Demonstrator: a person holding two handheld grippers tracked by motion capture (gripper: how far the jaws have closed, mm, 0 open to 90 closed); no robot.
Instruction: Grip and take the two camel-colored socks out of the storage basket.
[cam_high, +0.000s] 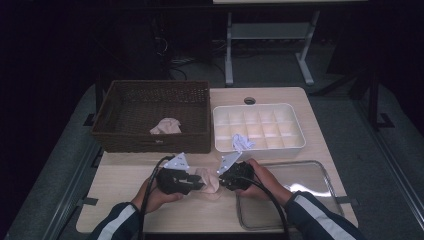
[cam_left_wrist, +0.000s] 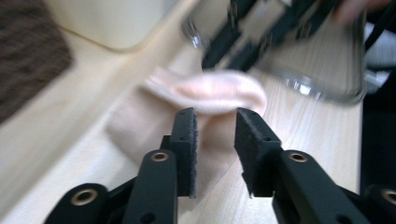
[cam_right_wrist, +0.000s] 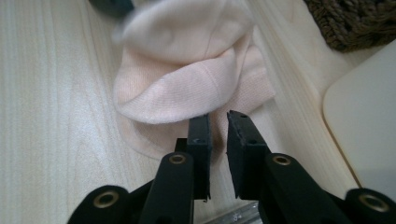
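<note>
Between my two hands on the worktop (cam_high: 130, 185), in front of the wicker basket (cam_high: 155, 117) and the white divided tray (cam_high: 260, 129), lies the pale pink sock (cam_right_wrist: 187, 79), folded over on itself. My left hand-held gripper (cam_left_wrist: 215, 122) stands slightly spread, the sock's edge between its pads but not visibly pinched. My right hand-held gripper (cam_right_wrist: 218, 126) has its jaws narrowly parted at the opposite edge, gripping nothing. To fold well, I judge each side should bite only the top layer, low and level.
</note>
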